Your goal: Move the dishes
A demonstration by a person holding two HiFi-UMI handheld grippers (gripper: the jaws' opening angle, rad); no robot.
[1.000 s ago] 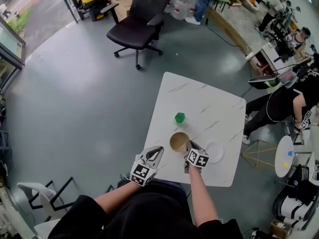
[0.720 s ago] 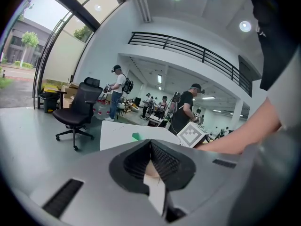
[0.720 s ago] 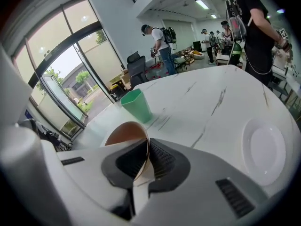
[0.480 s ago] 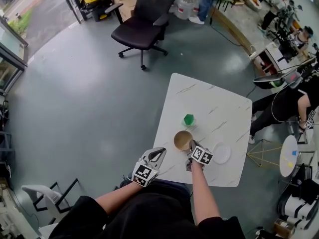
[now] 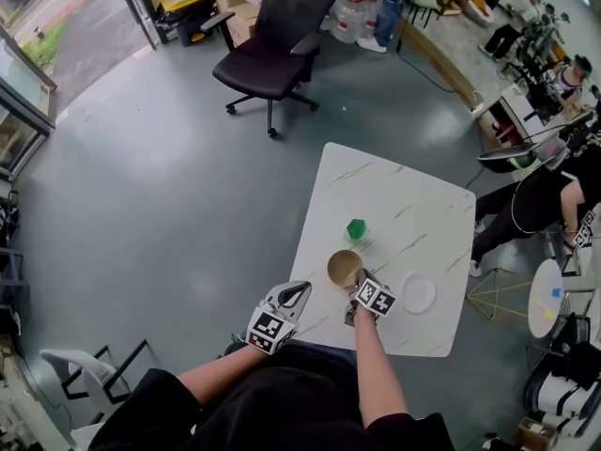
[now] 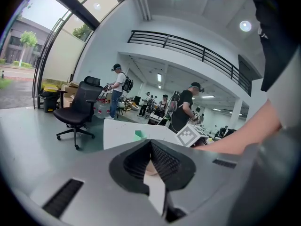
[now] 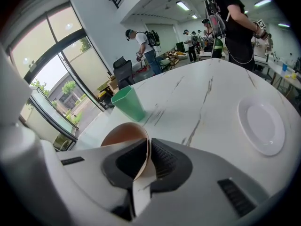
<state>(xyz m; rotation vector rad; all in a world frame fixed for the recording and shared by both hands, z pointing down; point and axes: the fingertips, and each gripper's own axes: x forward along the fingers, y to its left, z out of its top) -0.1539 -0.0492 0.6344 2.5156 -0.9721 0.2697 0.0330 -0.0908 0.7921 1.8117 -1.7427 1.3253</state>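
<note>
Right now we have the right gripper (image 7: 148,147) clamped on the brown bowl (image 7: 123,132). Its jaws pinch the near rim, one pad inside and one outside, with only the thin wall between them. The rest of the bowl spreads ahead and to the left of those jaws, over the white marble table (image 7: 202,93); we cannot tell whether it rests there or hangs just above. Just beyond the bowl an upright green cup (image 7: 129,103) stands apart from it. Off to the right of the jaws a white plate (image 7: 261,126) lies flat on the table, well apart from the bowl. Our left gripper (image 6: 150,157) has its jaws pressed together with nothing held, its tips at the table's near edge. Far ahead and to their left, a black office chair (image 6: 77,109) stands on the grey floor.
</note>
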